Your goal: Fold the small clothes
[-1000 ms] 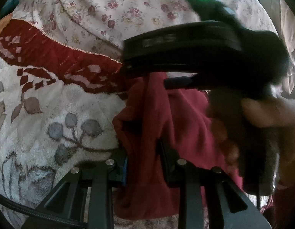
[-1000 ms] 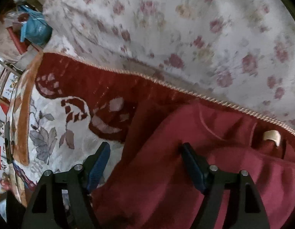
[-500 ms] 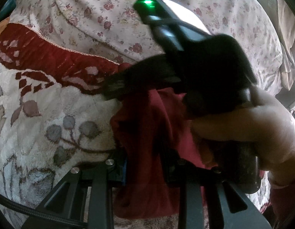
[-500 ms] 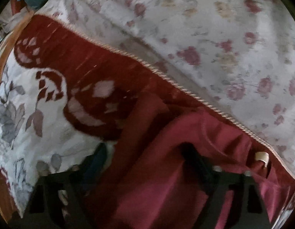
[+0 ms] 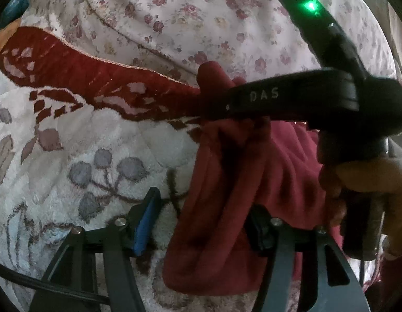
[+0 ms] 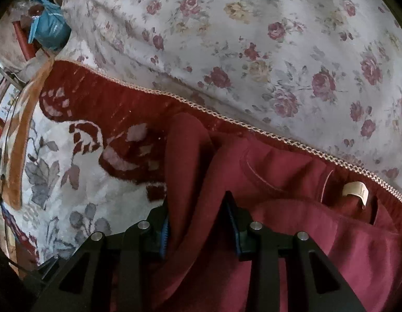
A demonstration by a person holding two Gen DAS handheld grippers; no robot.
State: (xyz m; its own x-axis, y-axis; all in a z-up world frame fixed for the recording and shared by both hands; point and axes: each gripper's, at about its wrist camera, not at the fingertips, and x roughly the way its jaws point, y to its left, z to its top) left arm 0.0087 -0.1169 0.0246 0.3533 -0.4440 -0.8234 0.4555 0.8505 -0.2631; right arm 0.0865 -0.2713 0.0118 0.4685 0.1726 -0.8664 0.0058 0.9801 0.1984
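Since a second ago the left gripper (image 5: 201,223) has just opened off the maroon garment (image 5: 234,208), its blue pad clear, while the right gripper (image 6: 198,223) has just closed onto a fold. The garment lies bunched on the blanket (image 5: 70,143), near its red border: a handover of the fold.

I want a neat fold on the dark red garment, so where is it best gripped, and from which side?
Grip the dark red garment at its raised ridge of bunched cloth along the left edge, coming from above. That fold stands up off the patterned blanket, so fingers can straddle it. The right gripper has just been closing there, cloth between its fingers; the left gripper has just been opening beside it.
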